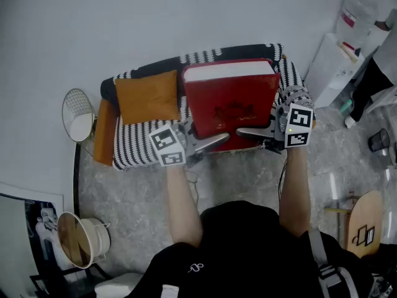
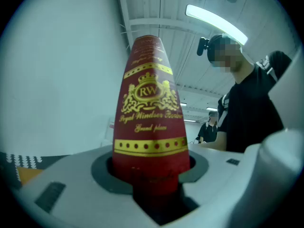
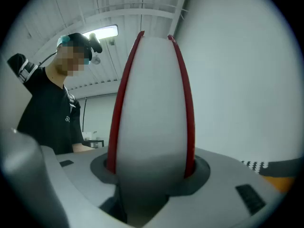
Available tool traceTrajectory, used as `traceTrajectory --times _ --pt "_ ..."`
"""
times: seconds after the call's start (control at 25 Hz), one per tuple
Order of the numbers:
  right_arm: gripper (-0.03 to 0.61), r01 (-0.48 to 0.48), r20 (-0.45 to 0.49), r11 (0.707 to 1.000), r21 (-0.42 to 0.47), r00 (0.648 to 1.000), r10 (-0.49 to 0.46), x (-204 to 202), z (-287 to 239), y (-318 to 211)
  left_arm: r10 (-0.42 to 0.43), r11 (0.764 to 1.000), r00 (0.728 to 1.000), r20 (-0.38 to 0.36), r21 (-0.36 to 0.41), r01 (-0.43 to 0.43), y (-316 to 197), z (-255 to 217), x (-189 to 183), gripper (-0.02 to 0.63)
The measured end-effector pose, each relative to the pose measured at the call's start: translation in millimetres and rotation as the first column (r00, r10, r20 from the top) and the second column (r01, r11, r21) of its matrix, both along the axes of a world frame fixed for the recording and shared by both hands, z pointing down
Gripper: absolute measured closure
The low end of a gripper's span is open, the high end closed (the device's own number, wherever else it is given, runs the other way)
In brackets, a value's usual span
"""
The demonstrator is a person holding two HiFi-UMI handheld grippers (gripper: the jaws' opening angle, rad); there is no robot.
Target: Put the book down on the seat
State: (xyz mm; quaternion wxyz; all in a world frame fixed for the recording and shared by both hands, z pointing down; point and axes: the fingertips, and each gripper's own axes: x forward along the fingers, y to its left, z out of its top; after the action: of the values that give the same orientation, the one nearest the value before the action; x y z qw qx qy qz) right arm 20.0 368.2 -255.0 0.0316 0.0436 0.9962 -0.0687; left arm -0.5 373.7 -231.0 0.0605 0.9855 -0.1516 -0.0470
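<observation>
A big red book with gold print is held upright between both grippers, over the right half of a small sofa with a black-and-white striped seat. My left gripper is shut on the book's lower left edge. In the left gripper view its jaws clamp the red spine. My right gripper is shut on the lower right edge, and in the right gripper view the white page block fills the gap between its jaws. Whether the book's bottom touches the seat is hidden.
An orange cushion leans on the sofa's left half. A wire basket stands left of the sofa, with a round wooden stool nearer on the marble floor. White furniture stands at the right. A wall lies behind the sofa.
</observation>
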Motion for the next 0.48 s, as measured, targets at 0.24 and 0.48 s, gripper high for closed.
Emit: traceTrajectory --times 0.24,0.48 --pt "0.336 -0.004 0.006 1.0 0.005 1.0 0.004 1.9 -1.3 -0.4 0.004 1.0 1.0 0.007 0.006 -0.004 -1.0 -0.8 2.0 0.393" --pt "0.337 -0.005 0.003 1.0 0.0 1.0 0.005 7.6 0.7 5.5 0.007 1.0 1.0 0.004 0.004 -0.007 4.8 0.6 7.8 0.393"
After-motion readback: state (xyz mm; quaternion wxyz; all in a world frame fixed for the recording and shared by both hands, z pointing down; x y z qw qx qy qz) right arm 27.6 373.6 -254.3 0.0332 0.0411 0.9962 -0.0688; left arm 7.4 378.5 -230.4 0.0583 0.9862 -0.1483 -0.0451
